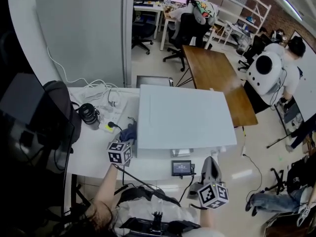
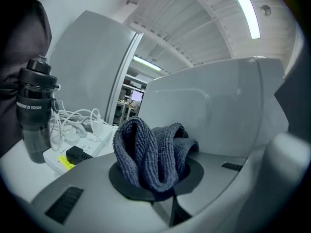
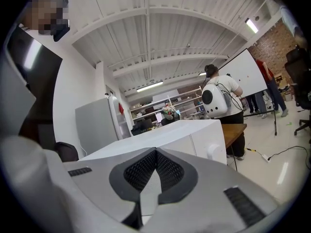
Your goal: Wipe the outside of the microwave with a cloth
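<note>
The white microwave [image 1: 185,117] stands on the white table [image 1: 91,152]; in the head view I look down on its top. My left gripper [image 1: 127,135] is at the microwave's left front corner, shut on a bunched dark blue cloth [image 2: 153,152] that sits close beside the microwave's white side wall [image 2: 218,110]. My right gripper [image 1: 211,168] hangs in front of the microwave's right front, apart from it. Its jaws are shut with nothing between them [image 3: 154,171], and the microwave's front with a round knob [image 3: 212,151] shows beyond.
A dark bottle [image 1: 89,115], a white power strip [image 1: 111,113] and loose white cables [image 1: 94,88] lie left of the microwave. A small black screen [image 1: 181,168] sits at the table's front edge. A brown table [image 1: 217,80] and seated people are behind and to the right.
</note>
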A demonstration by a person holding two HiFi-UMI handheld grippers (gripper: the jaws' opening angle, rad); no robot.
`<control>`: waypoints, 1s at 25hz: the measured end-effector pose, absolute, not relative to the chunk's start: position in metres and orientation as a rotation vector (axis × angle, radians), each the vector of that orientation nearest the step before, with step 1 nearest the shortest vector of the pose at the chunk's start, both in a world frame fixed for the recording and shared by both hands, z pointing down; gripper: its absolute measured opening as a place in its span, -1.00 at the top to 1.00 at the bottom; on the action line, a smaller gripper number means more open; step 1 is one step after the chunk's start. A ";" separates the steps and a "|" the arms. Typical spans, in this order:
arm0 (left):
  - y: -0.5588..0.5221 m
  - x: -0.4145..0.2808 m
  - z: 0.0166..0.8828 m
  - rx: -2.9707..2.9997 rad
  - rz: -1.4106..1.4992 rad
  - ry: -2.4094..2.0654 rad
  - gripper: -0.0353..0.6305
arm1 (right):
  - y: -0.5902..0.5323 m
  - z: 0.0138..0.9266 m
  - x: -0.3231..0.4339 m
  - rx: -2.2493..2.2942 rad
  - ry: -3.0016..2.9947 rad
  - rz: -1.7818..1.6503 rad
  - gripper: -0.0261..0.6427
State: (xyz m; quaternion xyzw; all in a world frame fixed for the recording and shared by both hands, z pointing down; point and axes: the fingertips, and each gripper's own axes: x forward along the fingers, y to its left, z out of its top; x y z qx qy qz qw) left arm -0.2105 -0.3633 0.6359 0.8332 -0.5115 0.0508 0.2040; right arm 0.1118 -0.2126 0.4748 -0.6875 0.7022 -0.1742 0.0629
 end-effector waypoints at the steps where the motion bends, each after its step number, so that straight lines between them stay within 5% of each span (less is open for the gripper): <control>1: -0.371 -0.212 0.636 2.327 0.144 -1.431 0.74 | -0.212 0.476 0.110 -2.081 2.116 -0.525 0.85; 13: -0.411 -0.213 0.639 2.277 0.135 -1.482 0.74 | -0.196 0.478 0.116 -2.122 2.085 -0.526 0.85; 25: -0.326 -0.240 0.581 2.315 0.055 -1.645 0.74 | -0.199 0.480 0.104 -2.011 2.208 -0.534 0.85</control>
